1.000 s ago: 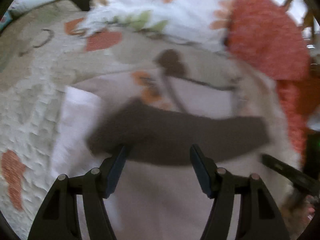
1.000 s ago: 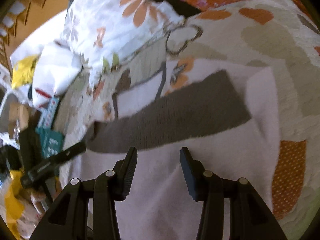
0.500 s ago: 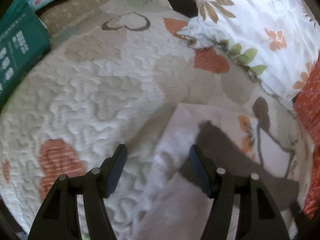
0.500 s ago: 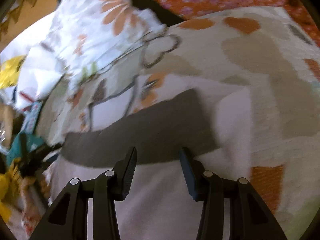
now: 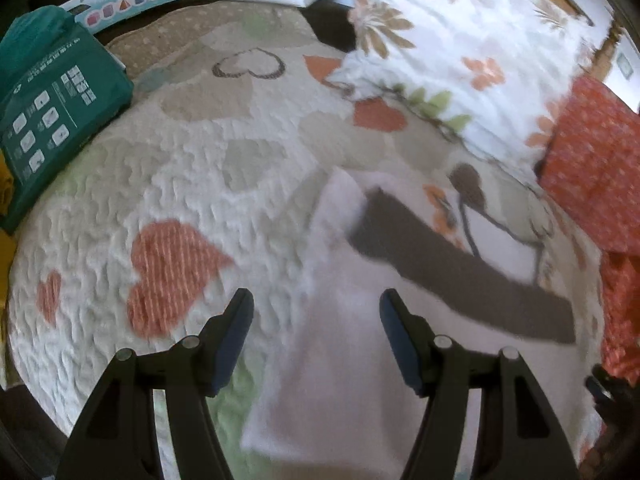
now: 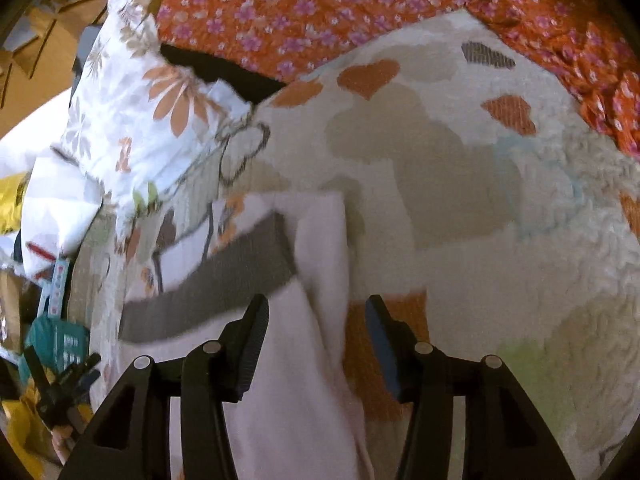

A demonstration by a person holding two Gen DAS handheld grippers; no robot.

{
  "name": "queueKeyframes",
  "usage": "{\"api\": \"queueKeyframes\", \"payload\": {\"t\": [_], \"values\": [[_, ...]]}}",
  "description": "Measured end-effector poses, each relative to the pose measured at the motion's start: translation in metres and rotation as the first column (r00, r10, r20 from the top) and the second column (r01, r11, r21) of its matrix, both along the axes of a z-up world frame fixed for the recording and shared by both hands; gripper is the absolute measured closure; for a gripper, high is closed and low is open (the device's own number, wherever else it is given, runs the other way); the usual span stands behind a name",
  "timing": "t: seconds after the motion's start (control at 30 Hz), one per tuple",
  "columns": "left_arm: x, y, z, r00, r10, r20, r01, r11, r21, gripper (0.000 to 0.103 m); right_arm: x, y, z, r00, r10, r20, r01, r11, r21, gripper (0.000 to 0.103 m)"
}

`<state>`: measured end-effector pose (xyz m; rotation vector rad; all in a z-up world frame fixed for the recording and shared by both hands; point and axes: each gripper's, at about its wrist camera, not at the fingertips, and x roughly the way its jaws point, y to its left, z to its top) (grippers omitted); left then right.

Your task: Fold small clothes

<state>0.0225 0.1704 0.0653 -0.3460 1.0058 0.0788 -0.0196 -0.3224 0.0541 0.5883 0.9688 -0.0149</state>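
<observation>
So both tools have swung outward: a second ago each was aimed at the middle of the pale pink garment with the brown band, now the left tool straddles its left edge and the right tool its right edge. Both are spread wide, nothing pinched. The garment lies flat on the quilted bedspread, just in front of the floral pillow. My guess is they're lining up to grab the sides for a fold. The near hem is cut off behind the tool bodies, and motion blur makes it hard to say what kind of garment it is.
</observation>
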Motion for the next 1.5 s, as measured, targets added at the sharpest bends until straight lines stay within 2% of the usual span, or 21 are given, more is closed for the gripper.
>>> {"api": "queueKeyframes", "payload": {"t": [0.1, 0.23, 0.3, 0.33, 0.37, 0.4, 0.43, 0.5, 0.63, 0.73, 0.8, 0.87, 0.93, 1.07, 1.13, 1.23, 1.43, 1.5], "values": [[-0.019, -0.009, 0.007, 0.999, -0.031, 0.024, 0.031, 1.0, 0.005, 0.038, -0.018, 0.008, -0.007, 0.997, 0.064, -0.044, -0.063, 0.998, 0.019, 0.048], [-0.045, -0.017, 0.011, 0.998, -0.04, 0.048, 0.037, 0.996, 0.075, 0.037, -0.039, 0.023, -0.021, 0.988, 0.122, -0.099, -0.123, 0.992, 0.004, 0.049], [-0.058, -0.015, 0.007, 0.999, -0.029, 0.043, 0.027, 0.998, 0.057, 0.035, -0.046, 0.031, -0.032, 0.974, 0.191, -0.122, -0.183, 0.981, 0.071, 0.086], [-0.061, -0.014, 0.003, 0.999, -0.024, 0.033, 0.023, 0.999, 0.039, 0.034, -0.048, 0.036, -0.036, 0.964, 0.232, -0.131, -0.22, 0.97, 0.1, 0.096], [-0.064, -0.013, -0.003, 1.0, -0.024, 0.015, 0.024, 1.0, 0.013, 0.034, -0.05, 0.04, -0.035, 0.959, 0.249, -0.133, -0.24, 0.968, 0.076, 0.096], [-0.065, -0.014, -0.007, 1.0, -0.03, 0.0, 0.03, 1.0, 0.004, 0.034, -0.051, 0.042, -0.03, 0.96, 0.243, -0.143, -0.245, 0.97, 0.004, 0.097], [-0.064, -0.016, -0.01, 0.999, -0.039, -0.01, 0.039, 0.999, 0.008, 0.034, -0.052, 0.04, -0.027, 0.962, 0.218, -0.162, -0.232, 0.97, -0.072, 0.097], [-0.062, -0.023, -0.013, 0.998, -0.06, -0.01, 0.061, 0.997, 0.045, 0.034, -0.053, 0.027, -0.023, 0.971, 0.139, -0.193, -0.168, 0.976, -0.141, 0.099], [-0.058, -0.037, -0.01, 0.995, -0.1, 0.014, 0.099, 0.993, 0.067, 0.034, -0.057, 0.009, -0.015, 0.978, 0.061, -0.2, -0.093, 0.984, -0.154, 0.098], [-0.051, -0.051, -0.007, 0.99, -0.135, 0.032, 0.132, 0.988, 0.078, 0.034, -0.054, 0.012, 0.007, 0.989, 0.028, -0.143, -0.058, 0.975, -0.215, 0.095], [-0.046, -0.065, -0.006, 0.986, -0.163, 0.043, 0.158, 0.982, 0.1, 0.034, -0.047, 0.021, 0.021, 0.995, 0.032, -0.096, -0.053, 0.973, -0.226, 0.08], [-0.041, -0.078, -0.007, 0.981, -0.189, 0.047, 0.182, 0.976, 0.122, 0.034, -0.039, 0.04, 0.03, 0.998, 0.053, -0.025, -0.058, 0.961, -0.27, 0.049], [-0.037, -0.095, -0.009, 0.974, -0.221, 0.048, 0.212, 0.967, 0.139, 0.034, -0.024, 0.064, 0.027, 0.996, 0.091, 0.009, -0.084, 0.951, -0.298, 0.047], [-0.031, -0.12, -0.016, 0.961, -0.274, 0.035, 0.267, 0.954, 0.137, 0.034, 0.005, 0.101, 0.001, 0.972, 0.215, -0.093, -0.231, 0.948, -0.221, 0.047], [-0.027, -0.129, -0.023, 0.957, -0.289, 0.017, 0.285, 0.949, 0.136, 0.034, 0.012, 0.117, -0.009, 0.962, 0.244, -0.122, -0.268, 0.927, -0.262, 0.047], [-0.021, -0.133, -0.037, 0.957, -0.287, -0.026, 0.288, 0.948, 0.133, 0.032, 0.018, 0.13, -0.025, 0.96, 0.24, -0.146, -0.277, 0.89, -0.361, 0.047], [-0.02, -0.135, -0.044, 0.956, -0.293, -0.037, 0.295, 0.946, 0.138, 0.023, 0.016, 0.135, -0.033, 0.963, 0.238, -0.124, -0.268, 0.871, -0.411, 0.034], [-0.02, -0.137, -0.047, 0.953, -0.302, -0.04, 0.304, 0.941, 0.146, 0.016, 0.016, 0.133, -0.035, 0.968, 0.222, -0.119, -0.251, 0.874, -0.417, 0.029]]}}
